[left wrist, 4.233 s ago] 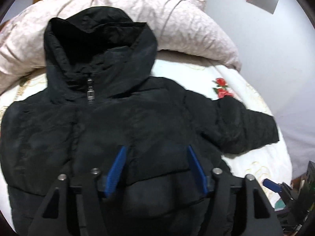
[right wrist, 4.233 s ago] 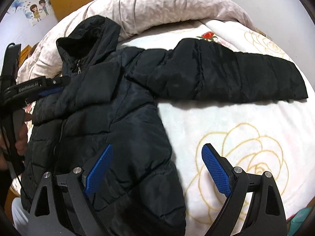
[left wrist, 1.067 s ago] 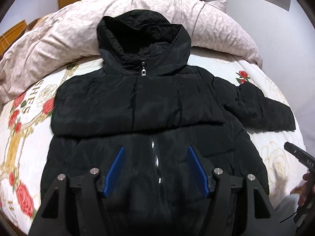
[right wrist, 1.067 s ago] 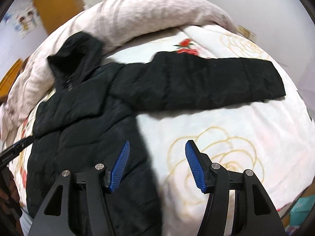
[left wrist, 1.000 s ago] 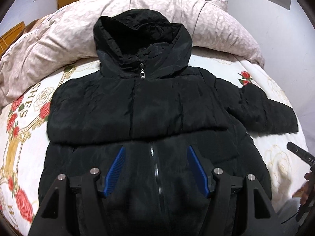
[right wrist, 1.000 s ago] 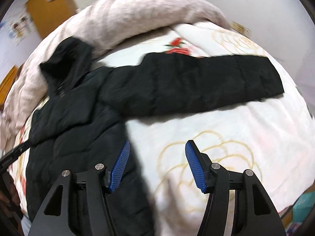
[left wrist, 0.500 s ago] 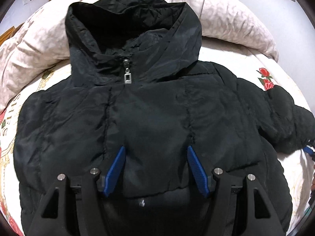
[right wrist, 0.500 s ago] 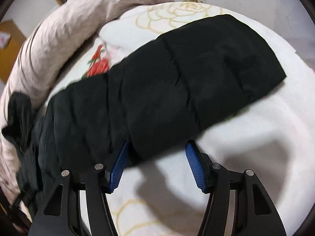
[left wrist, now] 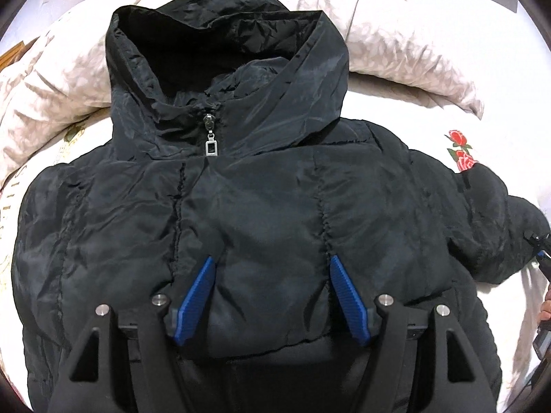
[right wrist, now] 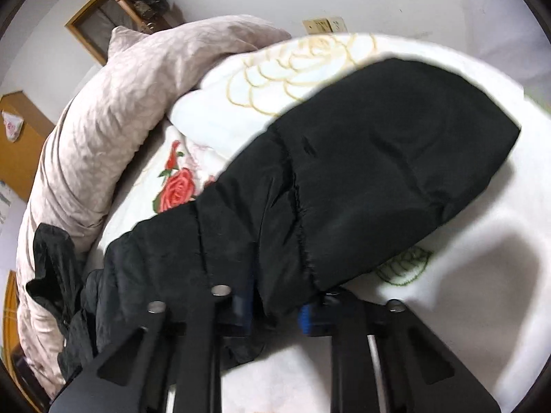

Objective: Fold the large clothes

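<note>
While the left tool (left wrist: 270, 296) just hangs over the chest of the jacket (left wrist: 261, 199) with its blue pads apart and nothing pinched between them, the real action is over on the other side. The jacket lies front-up on the bed (left wrist: 396, 103), zipped to the collar, hood (left wrist: 224, 41) resting on the duvet (left wrist: 406, 34) bunched at the head end. One sleeve looks already folded across the chest, going by the padded band lying flat there under the left tool.

Moving right: the other sleeve (right wrist: 361, 172) stretches out over the flowery sheet, and the right tool (right wrist: 275, 309) has just snapped shut on it. You can see the puffy fabric bunched between the blue pads, on the near edge partway along rather than at the cuff, which sits further out, flat on the bed.

So I'd say we're at the second sleeve fold, grip made and lift not started. Next move, as I read it, is to raise that sleeve and swing it across onto the chest, on top of or just below the first. Puffer fabric is slippery and springy, so the pinch could slide, and the cuff end will trail behind and may need tidying. The left tool probably wants to press the body down or get out of the landing zone.
</note>
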`<state>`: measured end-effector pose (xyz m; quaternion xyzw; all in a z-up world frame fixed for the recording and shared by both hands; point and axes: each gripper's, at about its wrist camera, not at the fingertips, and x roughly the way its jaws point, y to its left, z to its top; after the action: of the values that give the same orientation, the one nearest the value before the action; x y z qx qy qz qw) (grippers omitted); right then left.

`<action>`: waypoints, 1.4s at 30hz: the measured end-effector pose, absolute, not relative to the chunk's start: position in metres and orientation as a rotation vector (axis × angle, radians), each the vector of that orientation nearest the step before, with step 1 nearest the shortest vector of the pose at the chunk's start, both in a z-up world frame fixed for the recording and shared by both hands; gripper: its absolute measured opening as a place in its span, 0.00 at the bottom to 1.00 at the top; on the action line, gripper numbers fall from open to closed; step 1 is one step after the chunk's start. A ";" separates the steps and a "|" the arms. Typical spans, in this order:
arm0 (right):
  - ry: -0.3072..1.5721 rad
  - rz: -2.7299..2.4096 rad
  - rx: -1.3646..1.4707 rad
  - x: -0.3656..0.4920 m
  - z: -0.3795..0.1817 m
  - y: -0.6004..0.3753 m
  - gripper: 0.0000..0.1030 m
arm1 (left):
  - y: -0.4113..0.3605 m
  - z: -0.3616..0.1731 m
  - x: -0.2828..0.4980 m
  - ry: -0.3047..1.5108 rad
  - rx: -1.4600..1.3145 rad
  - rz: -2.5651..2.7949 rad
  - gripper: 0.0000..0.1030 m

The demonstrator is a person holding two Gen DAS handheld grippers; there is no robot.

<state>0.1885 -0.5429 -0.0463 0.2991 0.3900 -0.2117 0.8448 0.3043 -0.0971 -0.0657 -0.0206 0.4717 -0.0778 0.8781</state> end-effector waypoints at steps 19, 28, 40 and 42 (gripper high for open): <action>0.649 -0.069 0.377 0.195 0.136 -0.361 0.11 | -0.037 0.021 0.237 0.891 -0.105 -0.125 0.68; 0.741 0.122 0.257 0.232 0.110 -0.230 0.11 | 0.036 0.022 0.213 0.882 -0.192 -0.024 0.68; 0.960 0.203 0.139 0.281 -0.008 -0.146 0.14 | 0.108 -0.016 0.208 0.910 -0.288 0.083 0.68; 0.990 0.226 0.116 0.286 -0.026 -0.136 0.16 | 0.112 -0.022 0.210 0.917 -0.296 0.091 0.68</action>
<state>0.2861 -0.1358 -0.0263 0.0555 0.4739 0.1081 0.8721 0.2097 0.1124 -0.0222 -0.1424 0.4407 0.0436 0.8852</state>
